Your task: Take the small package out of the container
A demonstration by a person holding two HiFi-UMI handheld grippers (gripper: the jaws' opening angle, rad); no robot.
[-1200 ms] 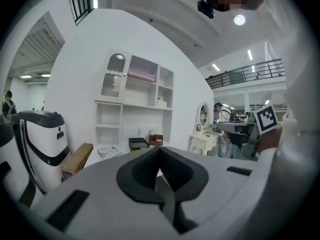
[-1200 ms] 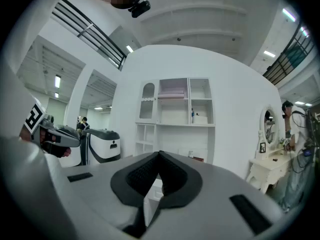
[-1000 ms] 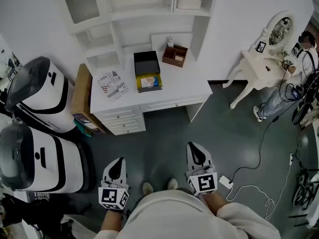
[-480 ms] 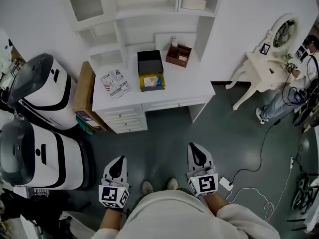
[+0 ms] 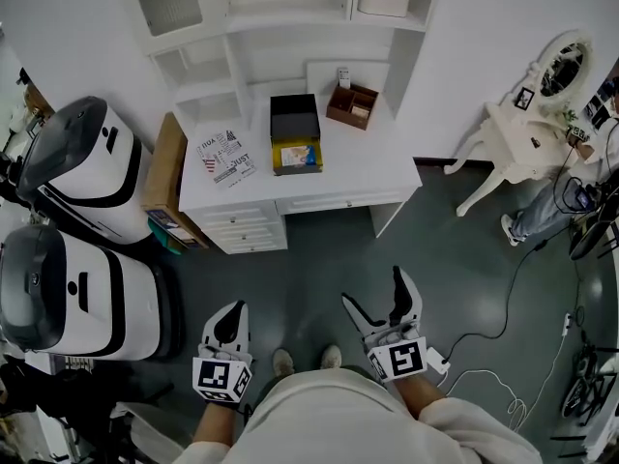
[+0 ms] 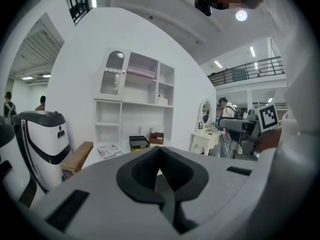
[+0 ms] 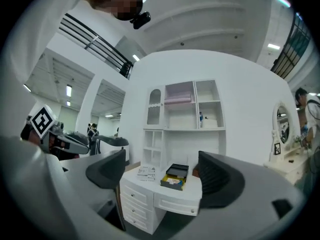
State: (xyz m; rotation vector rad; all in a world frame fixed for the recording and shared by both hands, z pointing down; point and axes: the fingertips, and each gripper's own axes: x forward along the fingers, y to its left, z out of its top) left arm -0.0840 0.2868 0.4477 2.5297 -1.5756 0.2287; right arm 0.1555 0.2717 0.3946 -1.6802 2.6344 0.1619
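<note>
The right gripper (image 5: 372, 288), held low near the person's body, has its grey jaws opening wide, nothing between them. To its left, the left gripper (image 5: 230, 319) has its jaws pressed together, empty. Far ahead, on the white drawer desk (image 5: 363, 170), stands the black open-lidded container with a yellow tray (image 5: 294, 124). The small blue-and-white package (image 5: 296, 157) lies inside it.

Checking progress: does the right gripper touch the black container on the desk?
Apart. Head view: right gripper, jaws opening empty, hangs over floor, far from container.
</note>
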